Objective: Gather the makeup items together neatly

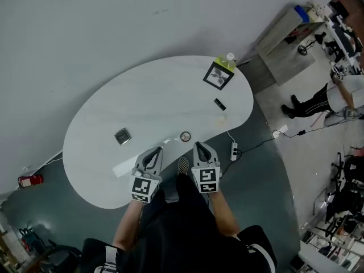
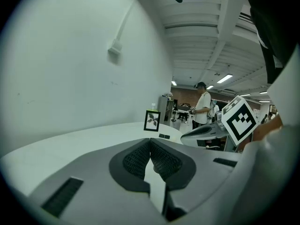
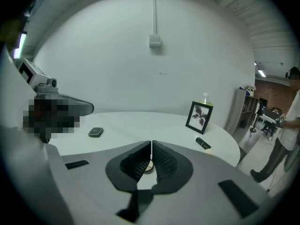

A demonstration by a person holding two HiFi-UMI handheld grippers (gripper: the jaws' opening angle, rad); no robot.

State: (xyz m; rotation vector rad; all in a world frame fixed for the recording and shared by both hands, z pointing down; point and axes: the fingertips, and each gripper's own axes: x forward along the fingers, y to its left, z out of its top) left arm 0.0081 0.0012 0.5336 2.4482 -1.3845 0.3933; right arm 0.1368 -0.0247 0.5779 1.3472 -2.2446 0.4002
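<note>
On the white oval table (image 1: pixel 102 112) lie a dark square compact (image 1: pixel 122 136), a round compact (image 1: pixel 185 136), a black lipstick tube (image 1: pixel 219 103) and a small pale round item (image 1: pixel 222 119). Both grippers hang over the table's near edge, side by side. My left gripper (image 1: pixel 154 151) is shut and holds nothing; its own view shows the jaws closed (image 2: pixel 150 142). My right gripper (image 1: pixel 199 147) is also shut and empty (image 3: pixel 151 144), just in front of the round compact (image 3: pixel 147 167). The square compact (image 3: pixel 95 132) and lipstick (image 3: pixel 203 144) lie farther out.
A black picture frame (image 1: pixel 218 75) and a green bottle (image 1: pixel 226 61) stand at the table's far right end. On the floor lie a power strip (image 1: pixel 234 151) and a red extinguisher (image 1: pixel 29 181). A person (image 1: pixel 335 98) stands at the right near shelves (image 1: pixel 287 36).
</note>
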